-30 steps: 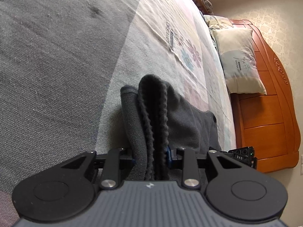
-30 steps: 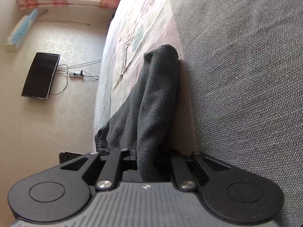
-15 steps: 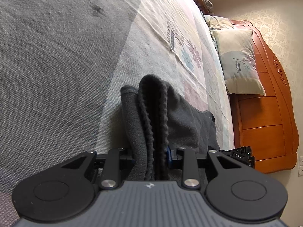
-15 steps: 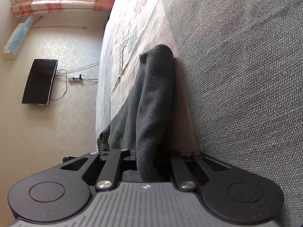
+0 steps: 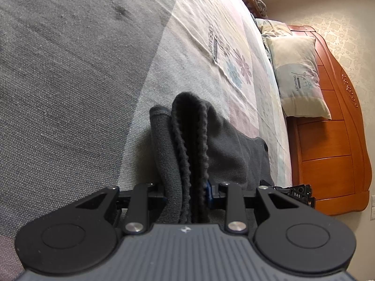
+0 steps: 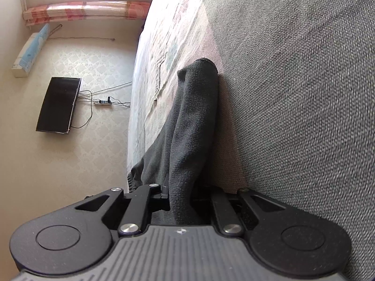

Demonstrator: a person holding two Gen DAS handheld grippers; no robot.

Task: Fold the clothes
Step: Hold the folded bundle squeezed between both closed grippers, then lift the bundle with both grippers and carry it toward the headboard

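A dark grey knit garment [image 5: 187,145] is bunched in thick ribbed layers between the jaws of my left gripper [image 5: 187,187], which is shut on it. The cloth hides the fingertips. The same dark garment [image 6: 189,126] runs up out of my right gripper [image 6: 185,196], also shut on a fold of it, with the fingers buried in fabric. Both grippers hold the garment just above the bed, and its loose part trails toward the bed's edge.
A grey blanket [image 5: 58,70] covers part of the bed, beside a pale flowered sheet [image 5: 211,46]. Pillows [image 5: 297,75] lean on an orange wooden headboard [image 5: 332,140]. A black screen [image 6: 58,105] and a power strip [image 6: 103,103] are off the bed's side.
The right wrist view has tilted slightly, bringing more of the window into sight. The left view and both grips on the garment look the same.
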